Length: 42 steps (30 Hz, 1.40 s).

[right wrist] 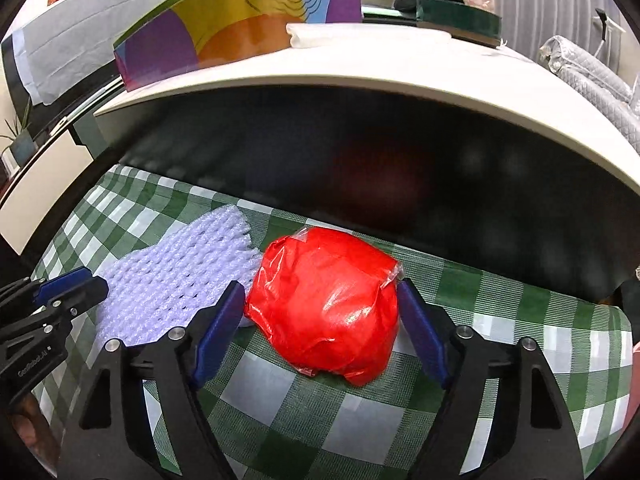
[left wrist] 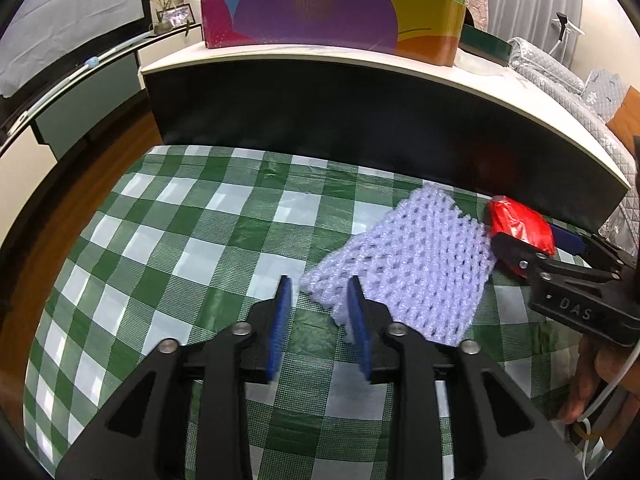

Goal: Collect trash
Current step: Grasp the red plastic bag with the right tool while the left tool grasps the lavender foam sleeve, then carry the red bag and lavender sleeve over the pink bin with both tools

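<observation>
A crumpled red plastic bag (right wrist: pixel 326 304) lies on the green checked cloth (right wrist: pixel 360 420). My right gripper (right wrist: pixel 322 308) is open with one blue pad on each side of the bag. A white foam net sleeve (left wrist: pixel 408 264) lies flat to the left of the bag; it also shows in the right wrist view (right wrist: pixel 172 276). My left gripper (left wrist: pixel 318 300) is open at the sleeve's near corner, its right pad (left wrist: pixel 354 304) over the sleeve's edge. The left wrist view shows the right gripper (left wrist: pixel 532 248) around the red bag (left wrist: pixel 520 224).
A raised white-topped shelf (left wrist: pixel 360 64) with a dark front wall runs along the back of the cloth. A colourful box (left wrist: pixel 320 12) and a green box (right wrist: pixel 456 16) stand on it. The cloth's left edge (left wrist: pixel 80 216) drops to a wooden floor.
</observation>
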Each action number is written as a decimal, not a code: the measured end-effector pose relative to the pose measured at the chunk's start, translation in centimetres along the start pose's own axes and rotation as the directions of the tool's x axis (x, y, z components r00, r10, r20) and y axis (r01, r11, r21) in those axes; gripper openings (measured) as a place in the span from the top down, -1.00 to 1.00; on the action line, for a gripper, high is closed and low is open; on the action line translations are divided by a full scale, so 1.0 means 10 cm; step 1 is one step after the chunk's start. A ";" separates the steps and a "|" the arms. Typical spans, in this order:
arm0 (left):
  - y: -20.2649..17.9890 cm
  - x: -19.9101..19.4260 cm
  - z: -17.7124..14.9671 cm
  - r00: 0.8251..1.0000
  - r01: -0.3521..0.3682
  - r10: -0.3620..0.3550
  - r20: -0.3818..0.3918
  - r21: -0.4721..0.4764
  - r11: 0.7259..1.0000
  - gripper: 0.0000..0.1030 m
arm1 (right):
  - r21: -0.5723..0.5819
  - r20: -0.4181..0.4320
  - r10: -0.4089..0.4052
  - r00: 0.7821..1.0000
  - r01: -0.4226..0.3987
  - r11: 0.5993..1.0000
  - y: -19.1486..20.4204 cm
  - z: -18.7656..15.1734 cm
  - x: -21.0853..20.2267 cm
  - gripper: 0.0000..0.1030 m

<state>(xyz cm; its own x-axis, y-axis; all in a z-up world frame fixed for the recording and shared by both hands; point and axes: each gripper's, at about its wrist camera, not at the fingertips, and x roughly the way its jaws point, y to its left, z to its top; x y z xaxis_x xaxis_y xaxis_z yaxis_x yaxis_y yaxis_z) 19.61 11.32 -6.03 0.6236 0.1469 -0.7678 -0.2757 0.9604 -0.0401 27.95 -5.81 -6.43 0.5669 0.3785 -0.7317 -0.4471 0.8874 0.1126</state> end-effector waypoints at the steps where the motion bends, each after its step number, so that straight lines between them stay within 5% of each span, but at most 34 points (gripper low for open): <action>1: 0.02 -0.02 0.01 1.000 0.008 -0.008 0.014 -0.014 1.000 0.07 | 0.002 0.003 0.002 1.000 -0.002 1.000 -0.01 -0.01 -0.04 -0.48; 3: 0.07 -0.04 0.02 0.999 0.023 -0.021 0.041 -0.046 0.999 -0.22 | -0.002 0.009 0.000 1.000 0.000 1.000 -0.04 -0.02 -0.12 -0.48; 16: -0.04 0.22 0.07 0.997 0.078 -0.078 0.000 -0.044 0.996 -0.25 | -0.011 0.021 -0.018 1.000 0.018 1.000 -0.32 -0.25 -0.73 -0.48; 22: -0.20 0.13 0.03 0.995 0.094 -0.095 0.007 0.031 0.995 0.77 | -0.016 0.034 -0.038 0.999 0.039 0.999 -0.42 -0.34 -1.03 -0.48; 42: -0.48 -1.12 -0.13 0.968 0.106 -0.139 0.210 0.160 0.981 0.86 | 0.028 0.168 -0.164 0.972 0.161 0.987 -0.71 -0.64 -2.35 -0.48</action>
<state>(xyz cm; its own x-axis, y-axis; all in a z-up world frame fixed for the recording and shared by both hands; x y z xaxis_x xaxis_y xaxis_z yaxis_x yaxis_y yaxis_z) 13.01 4.75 1.95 0.7957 0.0587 -0.6029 -0.0878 0.9960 -0.0189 13.36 -22.67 5.69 0.7406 0.2669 -0.6166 -0.3301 0.9439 0.0121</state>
